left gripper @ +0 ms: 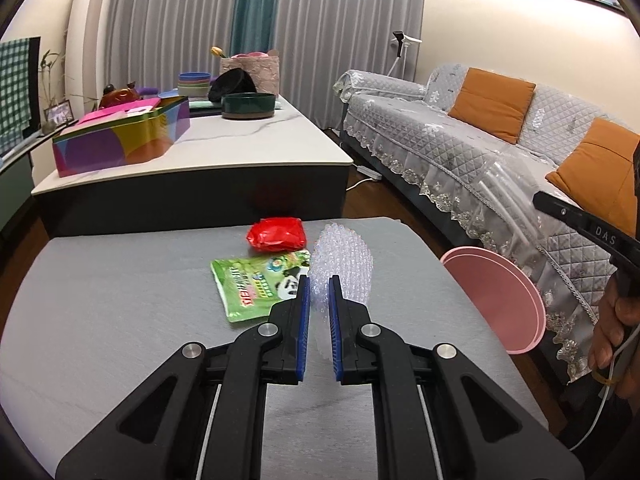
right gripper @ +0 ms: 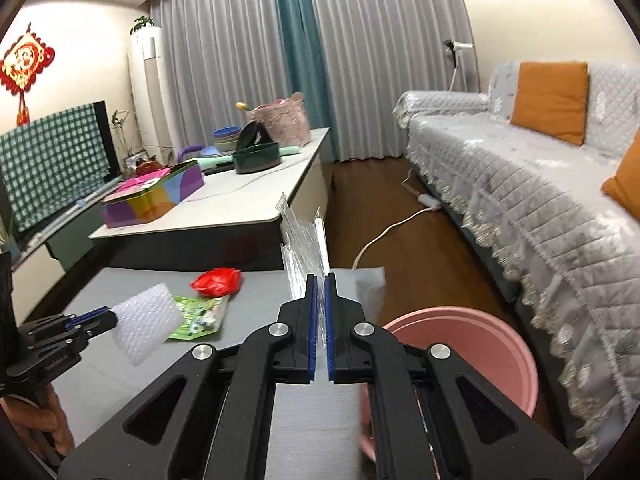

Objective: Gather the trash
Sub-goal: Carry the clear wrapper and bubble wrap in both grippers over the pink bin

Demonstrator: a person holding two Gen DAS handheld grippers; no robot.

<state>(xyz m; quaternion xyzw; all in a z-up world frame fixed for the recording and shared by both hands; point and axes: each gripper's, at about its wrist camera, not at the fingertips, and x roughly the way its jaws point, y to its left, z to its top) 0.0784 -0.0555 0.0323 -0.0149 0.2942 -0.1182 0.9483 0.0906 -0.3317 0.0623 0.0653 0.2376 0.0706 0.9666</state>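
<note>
We see the grey desk (left gripper: pixel 120 300) beside the sofa (left gripper: pixel 460 140): left tool (left gripper: pixel 319 280) clamps bubble wrap (left gripper: pixel 344 256), right tool (right gripper: pixel 321 278) clamps clear packaging (right gripper: pixel 304 240); pink bin (right gripper: pixel 460 344) right of the desk.

Long grey curtains (right gripper: pixel 224 64) with a teal strip hang at the back. A grey quilted sofa (left gripper: pixel 460 136) holds orange cushions (left gripper: pixel 492 102). The floor is dark brown wood (right gripper: pixel 384 208).

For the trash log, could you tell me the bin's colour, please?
Pink; the bin shows best in the right wrist view.
</note>
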